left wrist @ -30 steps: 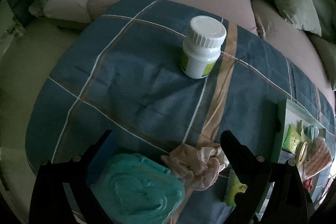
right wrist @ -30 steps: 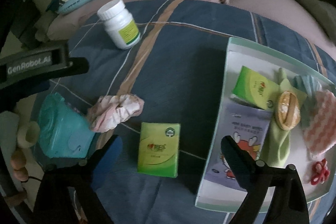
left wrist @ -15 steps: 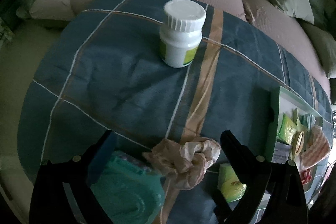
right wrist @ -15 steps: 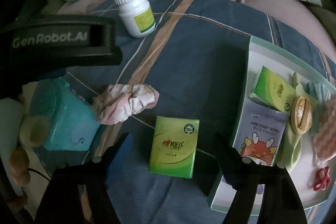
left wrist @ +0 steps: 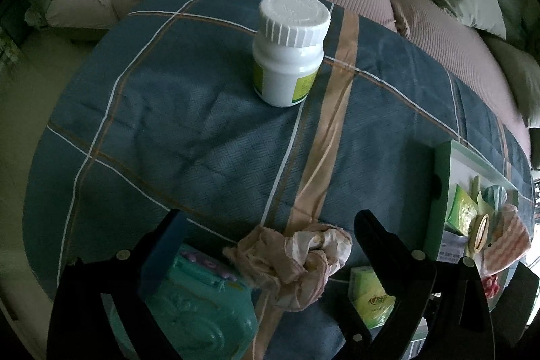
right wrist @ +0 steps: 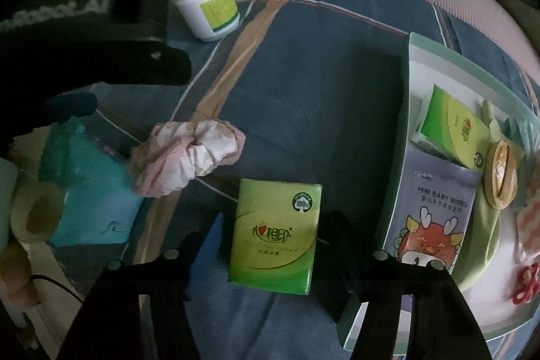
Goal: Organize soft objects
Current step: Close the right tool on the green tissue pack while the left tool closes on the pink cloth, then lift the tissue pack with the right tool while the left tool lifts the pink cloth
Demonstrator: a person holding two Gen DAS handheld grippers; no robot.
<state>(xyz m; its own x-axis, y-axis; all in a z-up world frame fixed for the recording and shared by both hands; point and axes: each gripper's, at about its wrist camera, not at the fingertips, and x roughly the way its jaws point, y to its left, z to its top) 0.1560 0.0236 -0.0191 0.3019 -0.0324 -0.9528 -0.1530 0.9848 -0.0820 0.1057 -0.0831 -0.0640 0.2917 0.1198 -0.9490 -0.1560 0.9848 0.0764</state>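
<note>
Right tool [right wrist: 270,245] is down over the loose green tissue pack [right wrist: 275,237], jaws closing, the pack between them but the pads not yet seen pressing on it. My read: keep the tool square to the pack's long sides, let both pads meet together so the soft wrapper doesn't twist, then lift clear of the tray [right wrist: 406,110] wall just beside it. Left tool [left wrist: 266,225] hangs spread above the pink scrunchie [left wrist: 297,262], gripping nothing, the teal case [left wrist: 202,309] under its left finger.

The count: two green tissue packs, one on the blue checked cloth [left wrist: 202,123], one in the tray [right wrist: 452,123]. One baby wipes pack [right wrist: 435,208] in the tray, one scrunchie, one teal case, one white bottle [left wrist: 290,49] standing upright well apart from the rest
</note>
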